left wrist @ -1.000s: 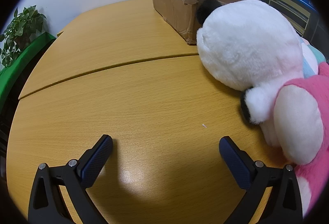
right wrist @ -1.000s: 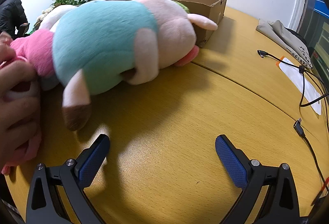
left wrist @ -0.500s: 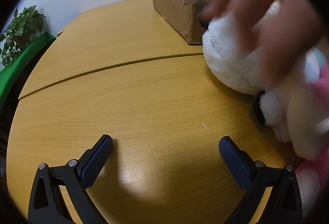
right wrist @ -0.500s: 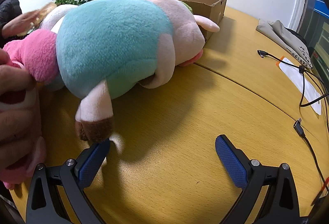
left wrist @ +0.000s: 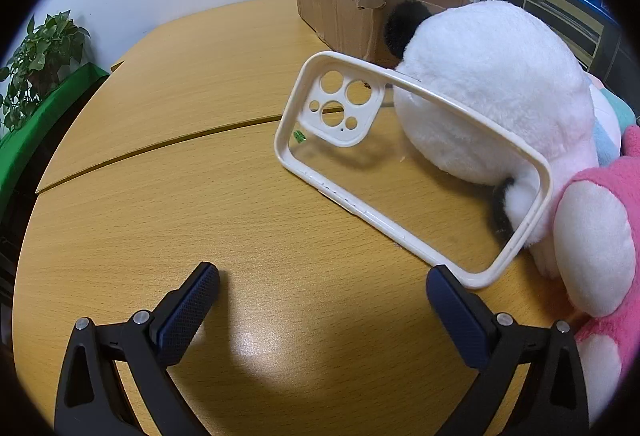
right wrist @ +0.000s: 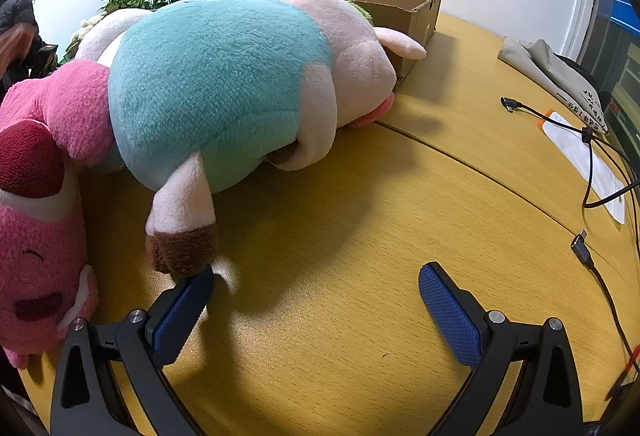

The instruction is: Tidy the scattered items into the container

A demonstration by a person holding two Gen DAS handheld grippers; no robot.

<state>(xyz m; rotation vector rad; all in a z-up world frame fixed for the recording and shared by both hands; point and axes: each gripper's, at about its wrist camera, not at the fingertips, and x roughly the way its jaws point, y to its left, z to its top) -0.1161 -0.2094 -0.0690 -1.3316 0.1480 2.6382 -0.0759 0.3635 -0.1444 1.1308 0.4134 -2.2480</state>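
Both claws, left gripper (left wrist: 320,290) and right gripper (right wrist: 316,288), gape empty, phone case (left wrist: 404,172) propped against the panda plush (left wrist: 500,84), nothing boxed.

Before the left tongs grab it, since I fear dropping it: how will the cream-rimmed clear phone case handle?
The cream-rimmed clear phone case is probably light, being a hollow shell. Its glossy back may be slippery. Propped against the white plush panda, a nudge would likely tip it flat.

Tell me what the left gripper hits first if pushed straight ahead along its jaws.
Probably the phone case, propped against the white plush just ahead. The left gripper is open; the case's near corner sits by its right jaw. Depth is uncertain.
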